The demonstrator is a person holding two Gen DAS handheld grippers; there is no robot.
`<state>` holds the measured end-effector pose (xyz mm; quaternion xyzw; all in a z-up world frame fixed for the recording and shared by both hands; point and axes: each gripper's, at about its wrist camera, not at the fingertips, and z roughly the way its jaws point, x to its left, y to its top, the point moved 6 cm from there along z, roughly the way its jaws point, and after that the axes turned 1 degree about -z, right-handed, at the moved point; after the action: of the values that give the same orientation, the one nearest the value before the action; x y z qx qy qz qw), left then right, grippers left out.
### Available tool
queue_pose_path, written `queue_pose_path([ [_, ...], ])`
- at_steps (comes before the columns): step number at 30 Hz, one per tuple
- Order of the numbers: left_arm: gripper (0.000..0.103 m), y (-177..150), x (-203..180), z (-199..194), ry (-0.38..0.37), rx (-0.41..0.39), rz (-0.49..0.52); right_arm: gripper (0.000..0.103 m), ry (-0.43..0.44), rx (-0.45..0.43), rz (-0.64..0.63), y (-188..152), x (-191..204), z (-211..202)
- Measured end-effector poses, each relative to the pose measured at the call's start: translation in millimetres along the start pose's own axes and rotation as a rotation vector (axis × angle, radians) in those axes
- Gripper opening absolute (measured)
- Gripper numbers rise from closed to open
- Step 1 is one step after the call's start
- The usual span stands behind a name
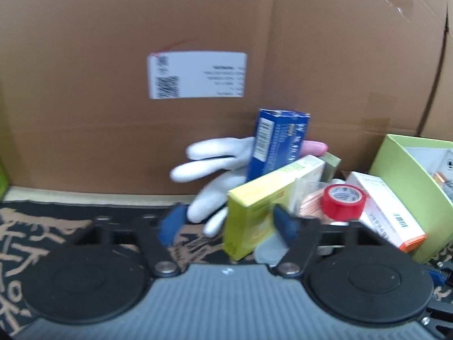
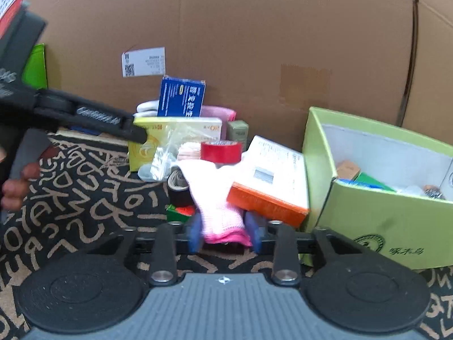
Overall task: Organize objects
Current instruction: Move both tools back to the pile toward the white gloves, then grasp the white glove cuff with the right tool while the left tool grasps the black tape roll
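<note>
A pile of objects lies against a big cardboard box: a yellow-green box, a blue box, a white glove, a red tape roll, an orange-edged white box and a pink glove. My left gripper is open, its right finger at the yellow-green box's face. My right gripper has its fingers on either side of the pink glove's cuff; I cannot tell whether they pinch it.
An open green carton holding small items stands to the right. The cardboard box walls off the back. A black cloth with tan lettering covers the surface. The left gripper's arm crosses the right wrist view.
</note>
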<state>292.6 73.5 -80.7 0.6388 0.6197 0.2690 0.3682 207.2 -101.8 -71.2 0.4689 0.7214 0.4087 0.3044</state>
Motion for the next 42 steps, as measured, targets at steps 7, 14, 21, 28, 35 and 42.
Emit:
queue_pose_path([
  [7,0.001,-16.8,-11.5,-26.3,-0.112,0.049,-0.047,0.013,0.044,-0.059,0.035,3.0,-2.4,-43.1],
  [14,0.001,-64.6,-19.1,-122.4,-0.170,0.044,0.016,0.013,0.161,-0.033,0.032,-24.5,0.1,-116.6],
  [21,0.015,-105.8,-26.4,-157.8,-0.200,0.109,0.039,0.013,0.232,0.107,0.016,-79.2,11.5,-164.1],
  [28,0.040,-112.8,-60.7,-166.4,-0.247,0.085,0.085,0.059,0.257,0.077,0.057,-79.2,11.6,-169.1],
  [35,0.050,-124.6,-51.7,-173.4,-0.203,0.082,0.045,0.074,0.347,0.094,0.098,-64.9,12.8,-136.1],
  [42,0.057,-131.7,-37.0,-174.1,-0.170,0.095,0.018,0.080,0.384,0.098,0.067,-66.6,14.9,-140.9],
])
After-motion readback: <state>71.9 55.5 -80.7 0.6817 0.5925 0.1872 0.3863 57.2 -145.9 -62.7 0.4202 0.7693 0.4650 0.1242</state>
